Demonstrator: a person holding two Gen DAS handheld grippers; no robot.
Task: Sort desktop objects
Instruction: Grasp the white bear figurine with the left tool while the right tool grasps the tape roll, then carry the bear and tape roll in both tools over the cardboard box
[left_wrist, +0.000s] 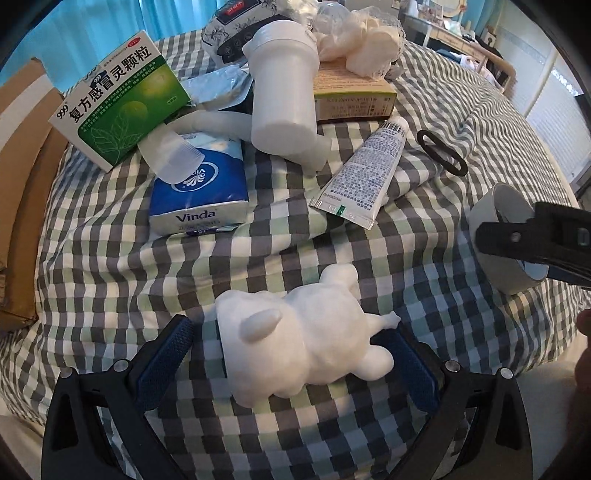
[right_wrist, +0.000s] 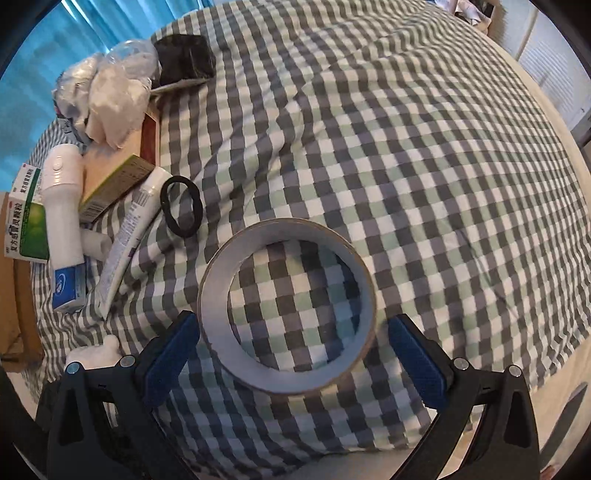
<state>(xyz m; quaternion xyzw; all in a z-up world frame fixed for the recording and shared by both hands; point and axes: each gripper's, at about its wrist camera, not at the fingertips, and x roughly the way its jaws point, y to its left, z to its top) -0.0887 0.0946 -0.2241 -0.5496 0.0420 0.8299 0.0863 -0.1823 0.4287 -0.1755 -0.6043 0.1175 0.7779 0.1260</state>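
Observation:
A white animal figurine (left_wrist: 306, 347) lies on the checked cloth (left_wrist: 110, 258) between the open fingers of my left gripper (left_wrist: 291, 354); the right pad is close to its legs, the left pad stands apart. A roll of tape (right_wrist: 286, 306) lies flat on the cloth between the open fingers of my right gripper (right_wrist: 291, 350), touching neither pad clearly. The tape roll (left_wrist: 506, 240) and the right gripper's finger (left_wrist: 532, 240) also show at the right of the left wrist view. The figurine's edge (right_wrist: 96, 352) peeks in at the lower left of the right wrist view.
A pile lies at the back: green medicine box (left_wrist: 118, 99), Vinda tissue pack (left_wrist: 201, 188), white bottle (left_wrist: 284, 92), ointment tube (left_wrist: 364, 173), black hair tie (left_wrist: 441, 151), yellow box (left_wrist: 351, 92), white crumpled items (left_wrist: 358, 37). A cardboard box (left_wrist: 22, 184) stands left.

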